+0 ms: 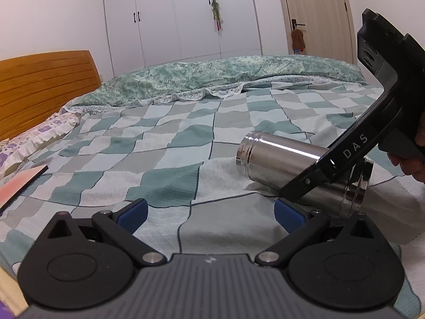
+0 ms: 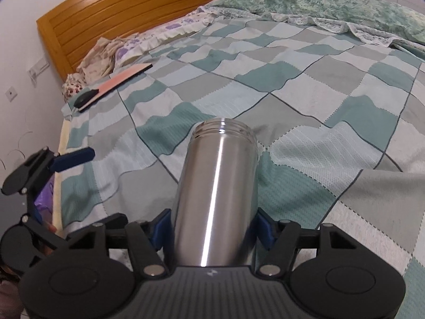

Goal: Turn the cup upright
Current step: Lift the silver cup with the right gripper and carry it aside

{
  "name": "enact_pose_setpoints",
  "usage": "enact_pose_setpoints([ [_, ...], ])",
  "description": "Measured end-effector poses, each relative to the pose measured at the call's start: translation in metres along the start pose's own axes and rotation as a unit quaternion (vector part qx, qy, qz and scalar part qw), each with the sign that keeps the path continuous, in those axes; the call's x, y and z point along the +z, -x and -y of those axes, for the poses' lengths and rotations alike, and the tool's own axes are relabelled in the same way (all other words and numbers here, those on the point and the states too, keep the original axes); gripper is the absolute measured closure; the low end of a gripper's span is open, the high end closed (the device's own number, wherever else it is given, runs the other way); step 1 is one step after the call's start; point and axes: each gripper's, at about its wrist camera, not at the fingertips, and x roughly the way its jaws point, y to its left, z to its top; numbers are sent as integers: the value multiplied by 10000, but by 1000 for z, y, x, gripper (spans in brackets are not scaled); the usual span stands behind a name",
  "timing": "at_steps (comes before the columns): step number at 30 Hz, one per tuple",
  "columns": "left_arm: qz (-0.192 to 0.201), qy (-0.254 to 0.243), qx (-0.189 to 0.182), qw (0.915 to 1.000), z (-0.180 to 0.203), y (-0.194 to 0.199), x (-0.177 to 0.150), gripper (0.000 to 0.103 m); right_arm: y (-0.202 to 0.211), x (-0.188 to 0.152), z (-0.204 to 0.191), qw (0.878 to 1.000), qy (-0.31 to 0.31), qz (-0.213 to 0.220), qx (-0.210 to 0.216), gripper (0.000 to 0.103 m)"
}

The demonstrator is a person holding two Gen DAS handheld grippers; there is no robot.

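A shiny steel cup (image 1: pixel 276 159) lies on its side on the checked bed cover, its threaded open mouth pointing away from my right gripper. In the right wrist view the cup (image 2: pixel 216 188) runs straight out between the blue pads (image 2: pixel 162 228), which press on both sides of its base end. My right gripper (image 2: pixel 213 230) is shut on the cup; it shows in the left wrist view as a black body (image 1: pixel 345 154) crossing over the cup. My left gripper (image 1: pixel 211 212) is open and empty, low over the cover, left of the cup.
The bed cover (image 1: pixel 172 143) is rumpled, with a green quilt (image 1: pixel 212 77) bunched at the far side. A pink, black-edged flat item (image 2: pixel 117 82) lies near the pillows (image 2: pixel 138 42) and wooden headboard (image 2: pixel 127 8). The bed edge runs along the left in the right wrist view.
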Motion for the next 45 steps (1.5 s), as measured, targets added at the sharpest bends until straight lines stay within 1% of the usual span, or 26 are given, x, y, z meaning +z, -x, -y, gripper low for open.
enact_pose_setpoints([
  [5,143,15,-83,9999,4,21,5,0,19,-4,-4,9996,-242,138,-26,39],
  [9,264,7,-215,9994,6,43,7,0,44,-14,-16,9984,-470,296,-139,38],
  [15,353,10,-442,9984,8,79,-1,0,78,-44,-42,9951,-801,457,-365,38],
  [20,282,25,-554,9981,12,104,-13,0,94,-75,-63,9888,-1240,574,-594,38],
  [22,253,5,-602,9979,13,113,-19,0,98,-87,-70,9852,-1428,656,-689,38],
  [26,183,-12,-684,9975,16,126,-30,0,103,-110,-79,9740,-1914,847,-870,38],
  [30,107,-24,-766,9970,17,137,-40,0,97,-126,-86,9671,-2138,883,-1060,38],
  [34,54,-40,-801,9968,17,144,-45,0,93,-135,-93,9614,-2268,930,-1247,38],
  [39,18,-55,-748,9972,19,150,-47,0,89,-137,-97,9584,-2285,857,-1481,38],
  [41,-3,-53,-697,9976,21,151,-46,0,88,-137,-95,9589,-2285,769,-1499,38],
  [43,-27,-94,-655,9978,24,153,-43,0,90,-138,-94,9590,-2281,779,-1493,35],
  [44,-36,-134,-635,9979,26,154,-42,0,94,-139,-94,9597,-2238,824,-1485,29],
  [45,-34,-183,-616,9979,29,156,-39,0,98,-139,-94,9599,-2202,861,-1504,15],
])
